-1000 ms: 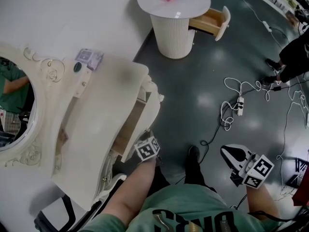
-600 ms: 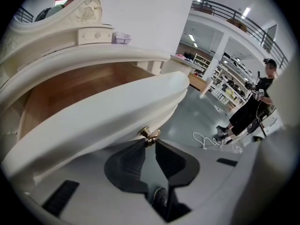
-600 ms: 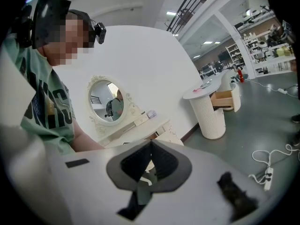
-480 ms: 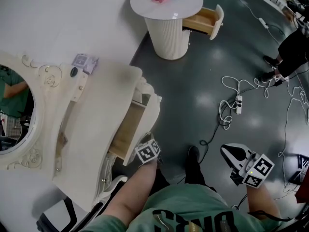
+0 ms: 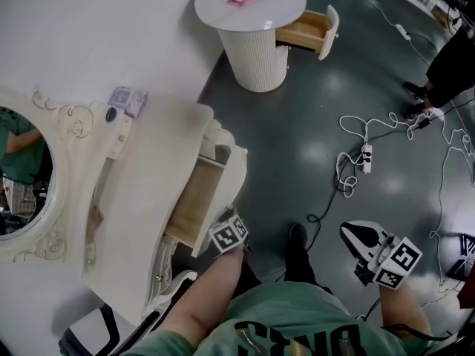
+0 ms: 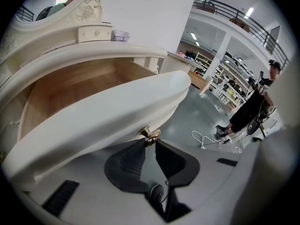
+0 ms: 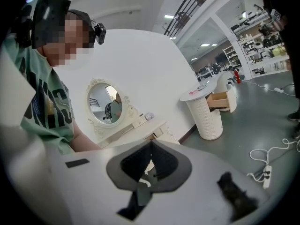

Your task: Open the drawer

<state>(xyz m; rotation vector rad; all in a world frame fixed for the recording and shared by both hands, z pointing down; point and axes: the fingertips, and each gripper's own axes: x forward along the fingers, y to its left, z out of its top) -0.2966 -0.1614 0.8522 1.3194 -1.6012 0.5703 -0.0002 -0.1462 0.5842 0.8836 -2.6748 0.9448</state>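
Drawer (image 5: 194, 199) partly out; L tool (image 6: 150, 141) clamped on its brass knob (image 6: 149, 133); R tool (image 7: 151, 143) jaws together, empty

Head view steep down; L gripper view close at drawer (image 6: 101, 118); R's farther; all share vanity (image 5: 148, 162).

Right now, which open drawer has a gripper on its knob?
The dressing table's drawer: the left gripper clamps its brass knob; the round table's drawer is untouched.

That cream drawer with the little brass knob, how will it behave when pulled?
The drawer likely moves rigid and fairly heavy: wide curved front, wooden box. Its brass knob looks small and polished, so the left gripper may slip off.
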